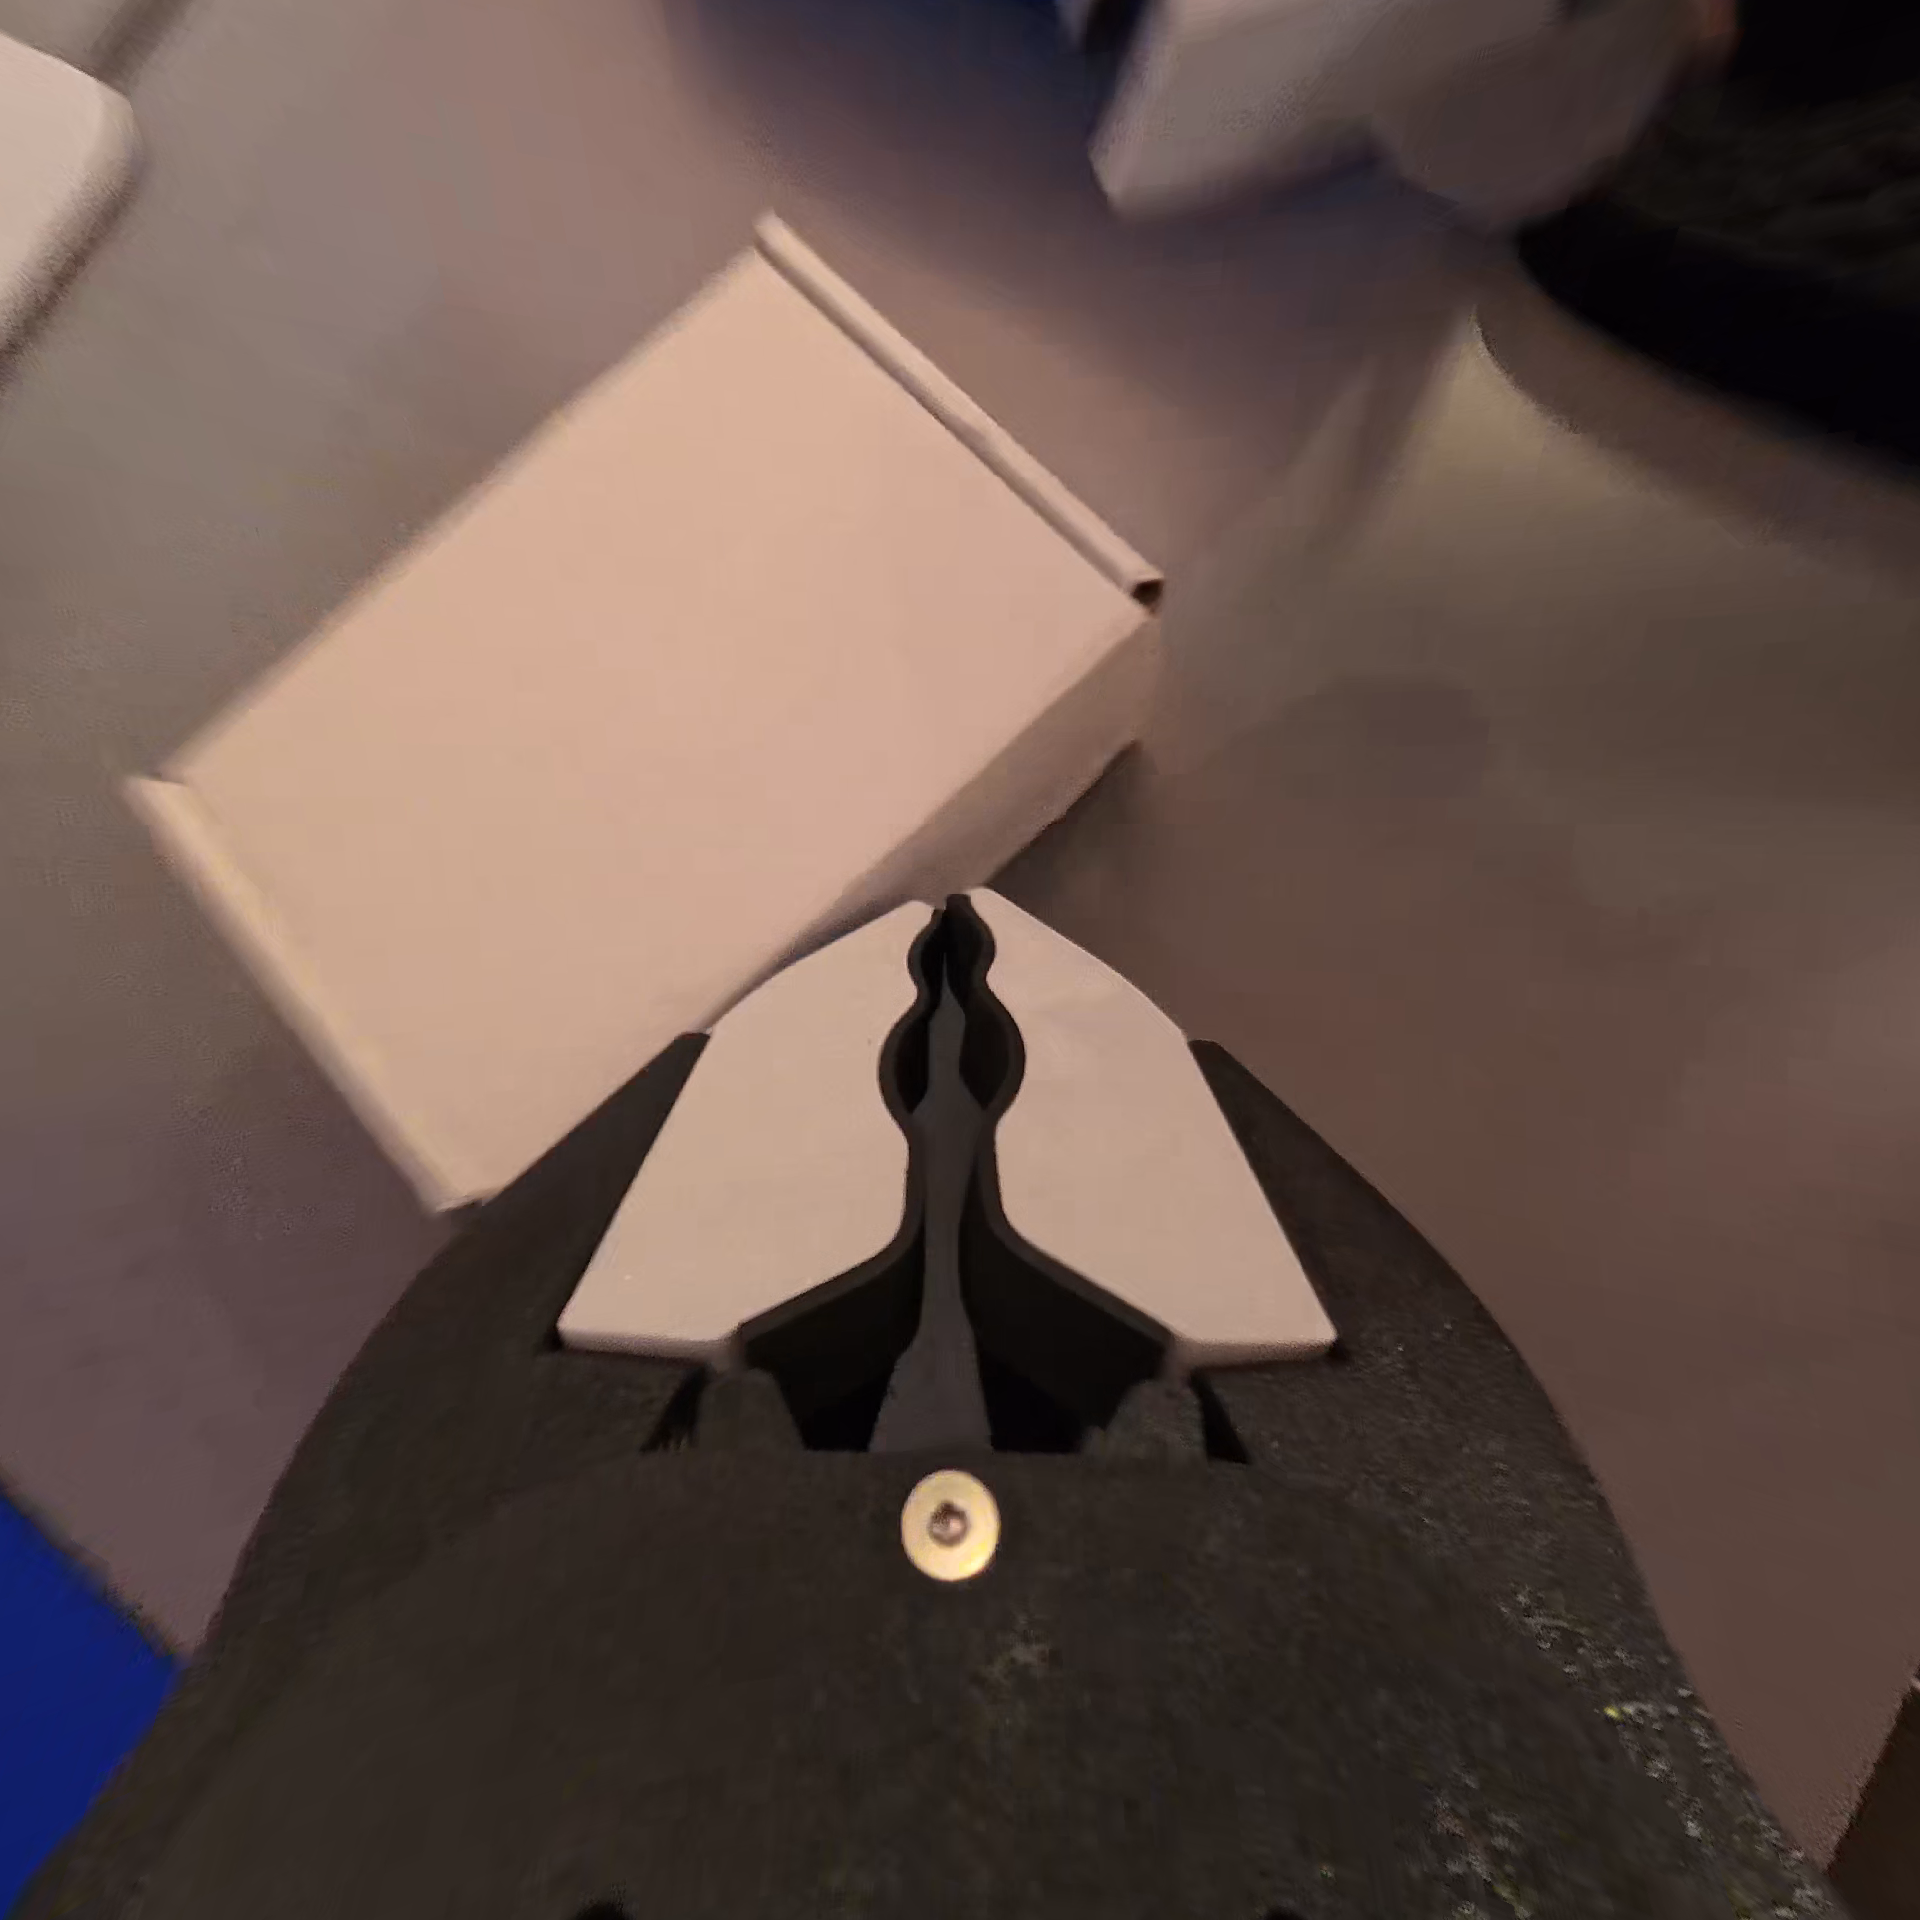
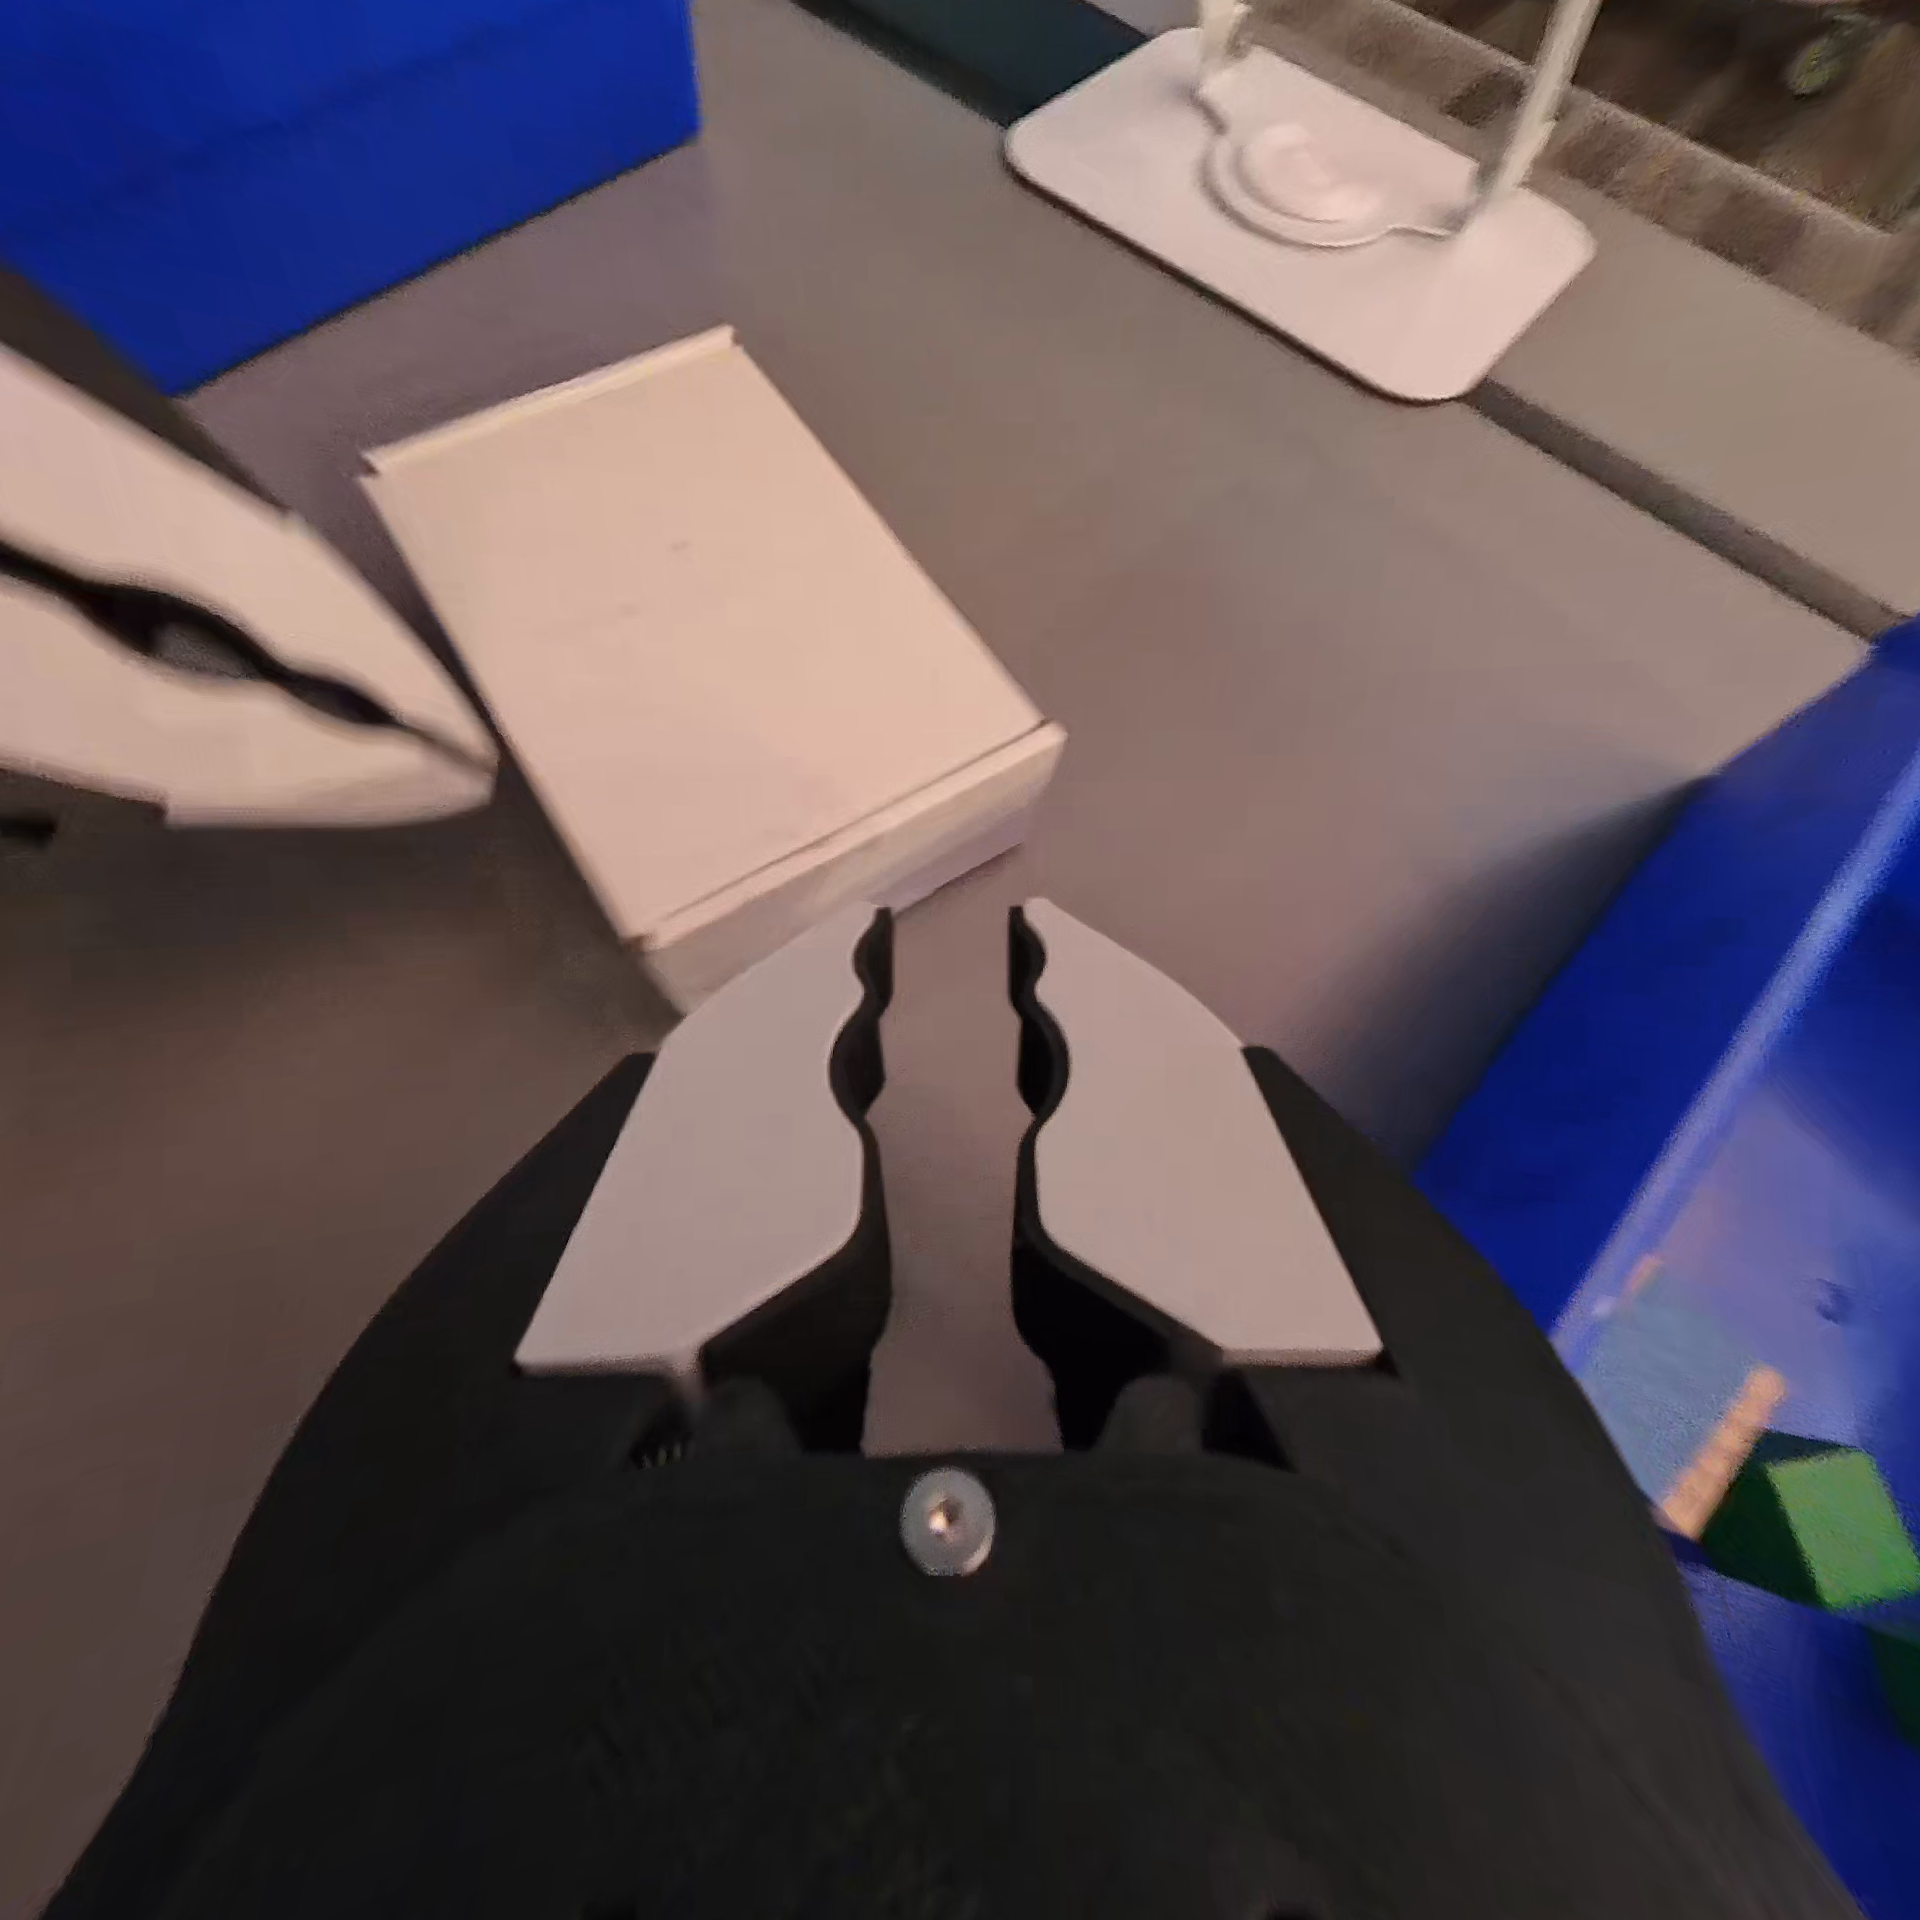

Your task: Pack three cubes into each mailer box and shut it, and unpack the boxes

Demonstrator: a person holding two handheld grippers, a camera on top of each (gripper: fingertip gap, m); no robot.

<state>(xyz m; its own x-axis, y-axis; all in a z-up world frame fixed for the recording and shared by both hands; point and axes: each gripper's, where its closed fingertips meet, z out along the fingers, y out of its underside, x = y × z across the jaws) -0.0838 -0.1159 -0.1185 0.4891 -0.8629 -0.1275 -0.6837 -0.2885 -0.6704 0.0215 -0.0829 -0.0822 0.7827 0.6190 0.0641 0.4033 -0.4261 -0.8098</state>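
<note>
A white mailer box (image 1: 623, 727) lies shut on the grey table; it also shows in the right wrist view (image 2: 707, 644). My left gripper (image 1: 954, 909) is shut and empty, its tips just at the box's near edge. It shows too at the left of the right wrist view (image 2: 457, 753), beside the box. My right gripper (image 2: 951, 920) is open and empty, just short of the box's near corner. It appears blurred at the top right of the left wrist view (image 1: 1247, 114). A green cube (image 2: 1829, 1527) lies in a blue bin (image 2: 1714, 1039) at the right.
A second blue bin (image 2: 312, 135) stands behind the box at the far left; a blue corner (image 1: 62, 1631) shows low left in the left wrist view. A white stand base (image 2: 1299, 218) with a clear holder sits at the far right. A table seam (image 2: 1662, 499) runs past it.
</note>
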